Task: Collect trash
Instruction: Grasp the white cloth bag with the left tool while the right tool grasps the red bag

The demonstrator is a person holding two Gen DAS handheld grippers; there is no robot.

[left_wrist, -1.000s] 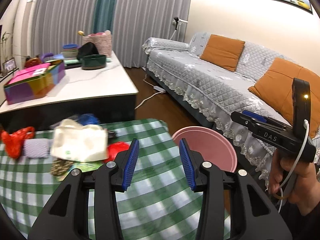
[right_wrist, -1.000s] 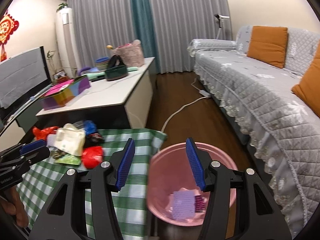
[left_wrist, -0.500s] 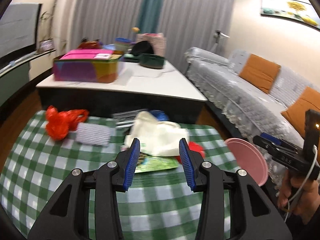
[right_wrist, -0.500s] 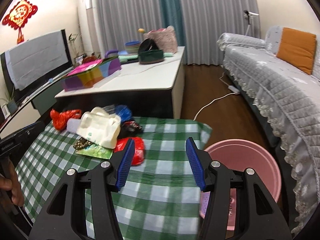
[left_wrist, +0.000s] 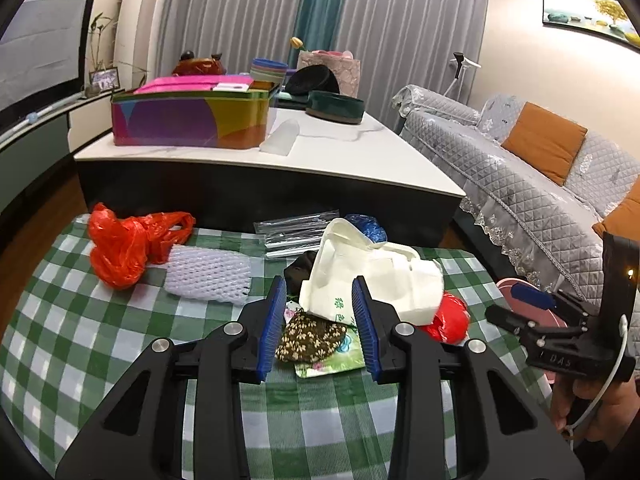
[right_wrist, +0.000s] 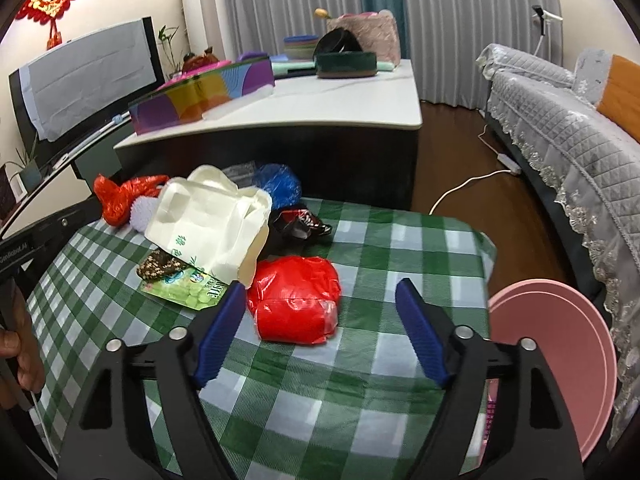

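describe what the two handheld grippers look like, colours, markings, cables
Both the left gripper and right gripper have black angular plastic frames with silver screws and ribbed blue finger pads. Seen side-on, the right gripper's body is stamped "DAS", shows a small lit amber light and trails a white cable.

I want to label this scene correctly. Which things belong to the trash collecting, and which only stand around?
For the job: red packet, white foam box, orange-red bag, foam net sleeve, pink bin, right gripper, left gripper.

Just there: colourful box, dark green bowl, sofa.
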